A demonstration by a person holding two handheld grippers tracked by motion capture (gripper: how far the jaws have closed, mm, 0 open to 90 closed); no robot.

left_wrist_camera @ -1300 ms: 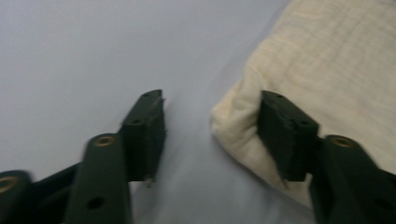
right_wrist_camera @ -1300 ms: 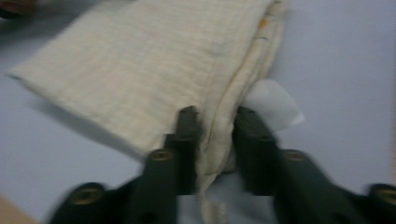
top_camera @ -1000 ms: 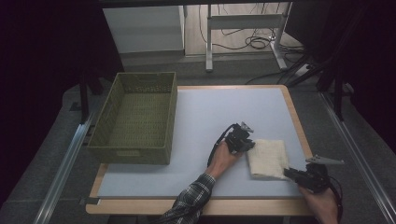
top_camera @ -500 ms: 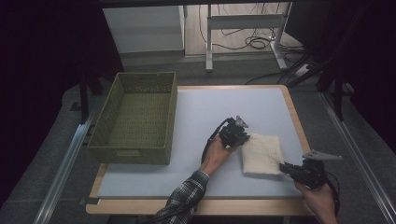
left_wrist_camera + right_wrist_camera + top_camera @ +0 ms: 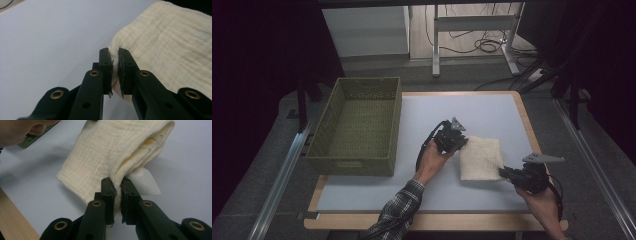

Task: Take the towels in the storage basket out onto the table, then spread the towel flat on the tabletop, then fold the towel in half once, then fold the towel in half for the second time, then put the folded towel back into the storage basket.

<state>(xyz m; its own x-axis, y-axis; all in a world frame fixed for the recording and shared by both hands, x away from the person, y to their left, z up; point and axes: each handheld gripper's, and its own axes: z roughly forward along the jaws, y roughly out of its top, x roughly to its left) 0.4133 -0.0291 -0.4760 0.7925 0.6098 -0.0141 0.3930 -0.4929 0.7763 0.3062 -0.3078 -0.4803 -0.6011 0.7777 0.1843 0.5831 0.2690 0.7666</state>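
A folded cream cloth (image 5: 482,157) hangs just over the pale blue table top (image 5: 492,112), right of centre, held at two corners. My left gripper (image 5: 460,145) is shut on its far left corner; the cloth (image 5: 172,42) is pinched between the black jaws of that gripper (image 5: 114,65). My right gripper (image 5: 503,173) is shut on the near right corner. In the right gripper view the cloth (image 5: 112,152) rises from that gripper (image 5: 118,192), with a white label (image 5: 145,182) and a yellow print showing in the fold.
A green woven basket (image 5: 357,125) stands empty at the table's left. The wooden table edge (image 5: 432,220) runs along the front. Metal rails flank the table, and desk legs and cables lie on the floor beyond it.
Both hands have moved left and lifted, carrying the cloth with them toward the table's middle. The grips have not changed.
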